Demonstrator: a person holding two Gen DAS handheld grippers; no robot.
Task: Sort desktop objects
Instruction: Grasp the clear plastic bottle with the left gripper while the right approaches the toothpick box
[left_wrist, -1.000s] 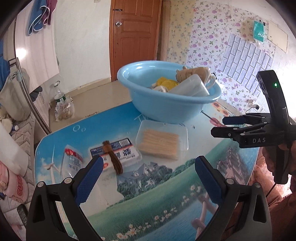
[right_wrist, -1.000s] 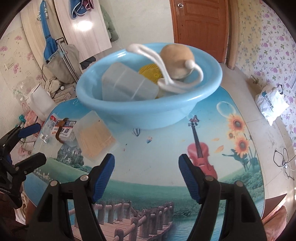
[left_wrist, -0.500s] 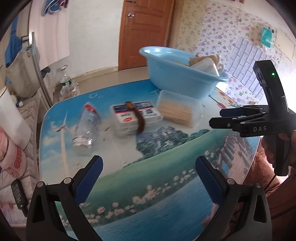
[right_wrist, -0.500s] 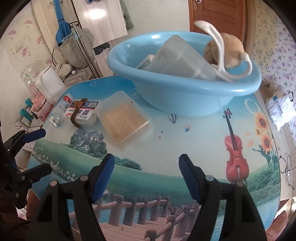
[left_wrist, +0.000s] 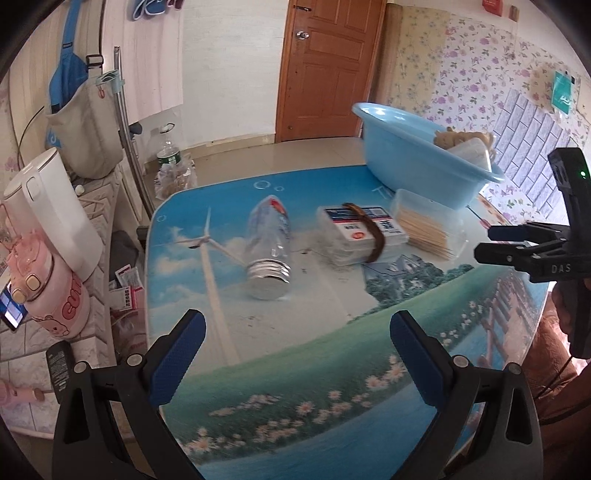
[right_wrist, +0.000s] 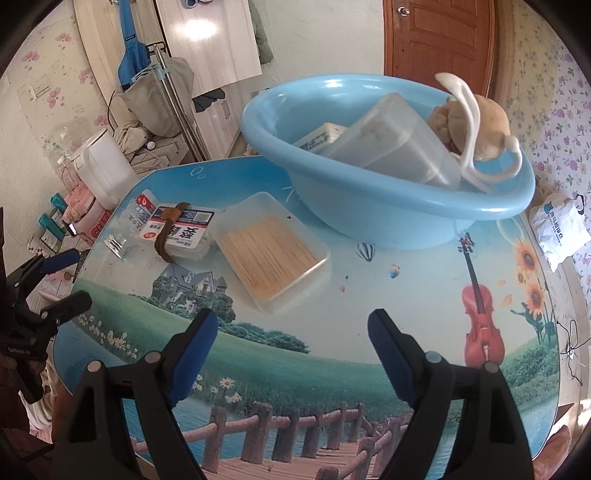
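Both claws (left_wrist: 295, 354) (right_wrist: 290, 347) hang wide and empty over the surface (right_wrist: 369, 295); the right one's jaws have just been opening, nothing between them.

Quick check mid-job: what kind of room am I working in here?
Most likely a lived-in room of a home, not a lab or shop. The walls carry floral wallpaper, there is a panelled wooden door, and bags hang on a rack beside a picture-printed table that holds a blue basin.
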